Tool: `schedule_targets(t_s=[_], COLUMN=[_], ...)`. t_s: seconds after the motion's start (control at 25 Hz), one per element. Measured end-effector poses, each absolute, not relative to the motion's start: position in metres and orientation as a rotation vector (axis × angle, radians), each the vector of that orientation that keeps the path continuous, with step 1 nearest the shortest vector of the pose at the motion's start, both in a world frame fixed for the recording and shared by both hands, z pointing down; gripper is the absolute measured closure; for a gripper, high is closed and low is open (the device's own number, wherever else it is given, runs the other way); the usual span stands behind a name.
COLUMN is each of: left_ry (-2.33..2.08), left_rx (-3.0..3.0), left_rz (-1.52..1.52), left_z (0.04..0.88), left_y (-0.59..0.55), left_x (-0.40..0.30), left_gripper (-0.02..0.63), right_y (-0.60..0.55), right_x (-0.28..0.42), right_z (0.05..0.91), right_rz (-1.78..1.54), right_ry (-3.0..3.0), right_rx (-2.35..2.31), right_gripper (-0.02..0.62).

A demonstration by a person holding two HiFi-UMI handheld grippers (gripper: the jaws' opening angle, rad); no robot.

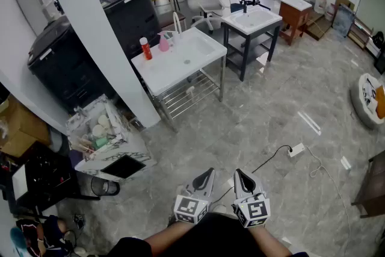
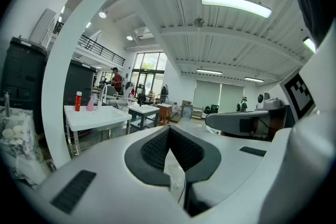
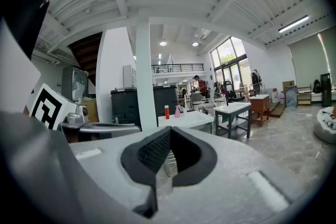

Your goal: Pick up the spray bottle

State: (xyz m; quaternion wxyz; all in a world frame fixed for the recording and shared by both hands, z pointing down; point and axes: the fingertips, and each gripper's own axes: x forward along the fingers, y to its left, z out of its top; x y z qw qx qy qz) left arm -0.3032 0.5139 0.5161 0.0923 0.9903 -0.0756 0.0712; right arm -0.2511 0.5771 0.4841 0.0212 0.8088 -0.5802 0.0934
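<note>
The left tongs point(image 1: 206, 173) and the right tongs point(image 1: 239, 173) are each closed tip to tip and hold nothing. Well ahead of both, the pink plastic spray bottle point(image 1: 163, 43) stands on the white sink-top surface point(image 1: 201, 64), just beside a red cylindrical bottle point(image 1: 145, 49).

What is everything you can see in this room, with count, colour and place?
spray bottle: one, pink, on the near sink table
bottle: one, red, just left of the spray bottle
near sink table: one, white, beside the pillar
far sink table: one, white top, dark frame, behind the near one
pillar: one, white, left
power strip: one, white, on the floor, right
left hand-held gripper: one, grey, bottom centre, shut, empty
right hand-held gripper: one, grey, beside it, shut, empty
</note>
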Motion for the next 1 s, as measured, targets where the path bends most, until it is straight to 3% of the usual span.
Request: schedule_targets(t_s=[0.6,1.0], left_ry=[-0.197,-0.284], left_rx=[2.948,2.924], left_rz=[0.202,0.143], left_z=[0.519,0.53], left_y=[0.498,0.369], left_x=[-0.272,-0.198], left_gripper=[0.59,0.591], right_y=[0.563,0.482], right_x=[-0.226,-0.127], right_z=[0.5,0.499], right_rz=[0.371,0.323], right_ry=[-1.837,-1.639], right_rx=[2.513,2.611], right_gripper=[0.598,0.598])
